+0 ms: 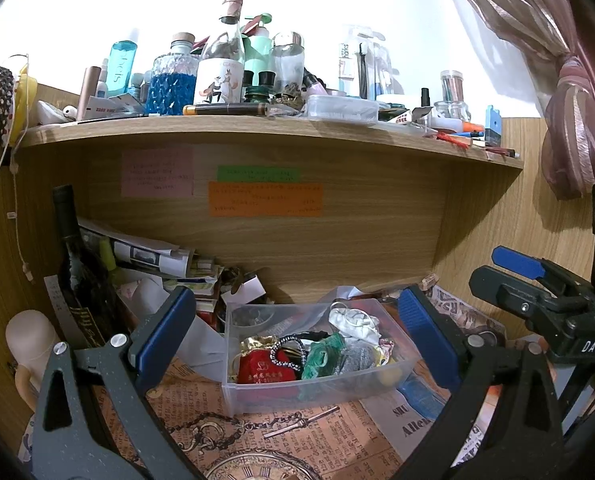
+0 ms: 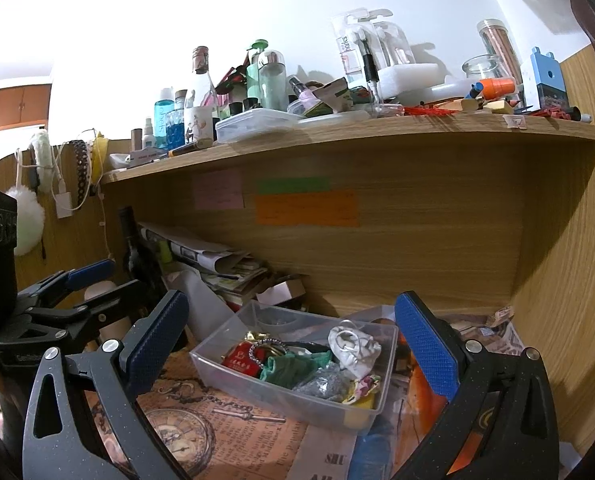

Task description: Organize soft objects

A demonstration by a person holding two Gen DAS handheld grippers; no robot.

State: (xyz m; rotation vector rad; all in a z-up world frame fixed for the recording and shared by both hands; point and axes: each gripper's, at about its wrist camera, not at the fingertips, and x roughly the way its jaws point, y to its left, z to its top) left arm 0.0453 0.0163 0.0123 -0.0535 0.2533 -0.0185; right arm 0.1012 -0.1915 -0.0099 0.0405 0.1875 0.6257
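Observation:
A clear plastic bin (image 1: 241, 384) (image 2: 257, 390) stands on the desk under the shelf. It holds soft pouches: a red one (image 1: 263, 370) (image 2: 239, 360), a green one (image 1: 317, 356) (image 2: 287, 370), a white one (image 1: 355, 322) (image 2: 353, 346), a grey one (image 1: 357, 358) (image 2: 321, 384), plus a beaded band (image 1: 287, 350). My left gripper (image 1: 297, 340) is open and empty, its jaws either side of the bin. My right gripper (image 2: 293, 344) is open and empty, just in front of the bin. Each gripper shows in the other's view, the right one (image 1: 537, 280) and the left one (image 2: 77, 284).
A dark wine bottle (image 1: 77, 272) (image 2: 137, 252) and stacked papers (image 1: 149, 256) (image 2: 221, 264) stand left of the bin. The wooden shelf (image 1: 257, 128) (image 2: 337, 132) above carries bottles and jars. Printed newspaper-style sheets (image 1: 297, 444) cover the desk. A curtain (image 1: 569, 80) hangs right.

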